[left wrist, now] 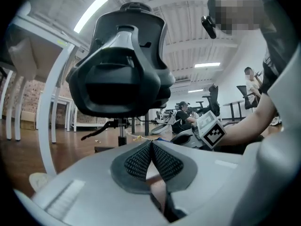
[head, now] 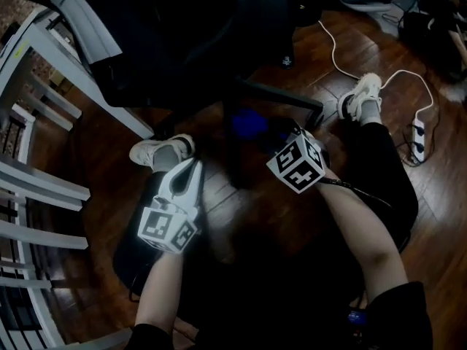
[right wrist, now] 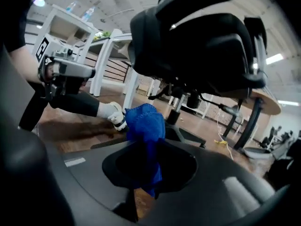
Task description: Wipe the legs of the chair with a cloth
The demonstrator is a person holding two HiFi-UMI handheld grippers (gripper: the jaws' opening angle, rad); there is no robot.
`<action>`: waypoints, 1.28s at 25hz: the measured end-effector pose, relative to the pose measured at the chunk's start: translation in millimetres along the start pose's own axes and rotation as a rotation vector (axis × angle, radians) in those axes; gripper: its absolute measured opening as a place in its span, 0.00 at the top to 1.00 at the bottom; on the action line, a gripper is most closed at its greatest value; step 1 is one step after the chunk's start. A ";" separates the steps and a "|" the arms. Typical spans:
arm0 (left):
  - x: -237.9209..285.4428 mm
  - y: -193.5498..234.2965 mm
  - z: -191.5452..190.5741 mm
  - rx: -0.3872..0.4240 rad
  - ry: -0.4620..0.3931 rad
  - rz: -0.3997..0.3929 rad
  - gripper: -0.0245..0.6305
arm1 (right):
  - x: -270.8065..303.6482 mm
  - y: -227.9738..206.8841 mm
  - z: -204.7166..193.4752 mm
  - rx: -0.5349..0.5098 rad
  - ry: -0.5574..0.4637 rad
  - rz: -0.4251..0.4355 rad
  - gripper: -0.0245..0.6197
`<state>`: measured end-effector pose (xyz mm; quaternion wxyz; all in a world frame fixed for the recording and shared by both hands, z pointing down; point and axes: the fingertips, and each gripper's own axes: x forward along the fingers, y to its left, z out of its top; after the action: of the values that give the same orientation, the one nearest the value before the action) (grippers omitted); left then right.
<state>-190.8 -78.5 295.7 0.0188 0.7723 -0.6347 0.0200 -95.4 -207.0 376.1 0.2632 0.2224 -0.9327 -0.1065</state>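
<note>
The black office chair [head: 197, 42] stands in front of me, and one dark leg of its base [head: 281, 97] runs along the wooden floor. My black right gripper [head: 268, 135] is shut on a blue cloth [head: 249, 125], which it holds low by the chair's base. In the right gripper view the cloth [right wrist: 145, 124] bunches up out of the shut jaws of the right gripper [right wrist: 146, 147], with a chair leg [right wrist: 188, 136] just behind. My white left gripper [head: 193, 166] hovers to the left with its pads [left wrist: 141, 161] pressed together on nothing. The chair's seat [left wrist: 123, 65] looms above it.
White table frames [head: 44, 188] stand at the left. A white cable and a power strip [head: 417, 138] lie on the floor at the right. The person's shoes [head: 162, 150] and legs flank the chair base. Other chairs and people are far off in the room.
</note>
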 end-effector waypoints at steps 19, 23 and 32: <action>84.5 -15.0 -53.6 -0.013 0.226 0.044 0.96 | 82.5 -72.3 -25.0 0.713 -0.242 0.081 0.83; 101.9 -21.9 -57.3 -0.010 0.224 0.038 0.96 | 80.7 -89.5 -36.4 0.652 -0.234 0.075 0.83; 113.3 -23.2 -64.7 -0.013 0.225 -0.020 0.96 | 112.1 -122.5 -43.2 0.824 -0.218 0.052 0.83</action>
<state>-146.6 -181.4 366.4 0.0950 0.7712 -0.6211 0.1025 -113.7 -370.9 423.3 0.0545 0.2729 -0.9250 0.2587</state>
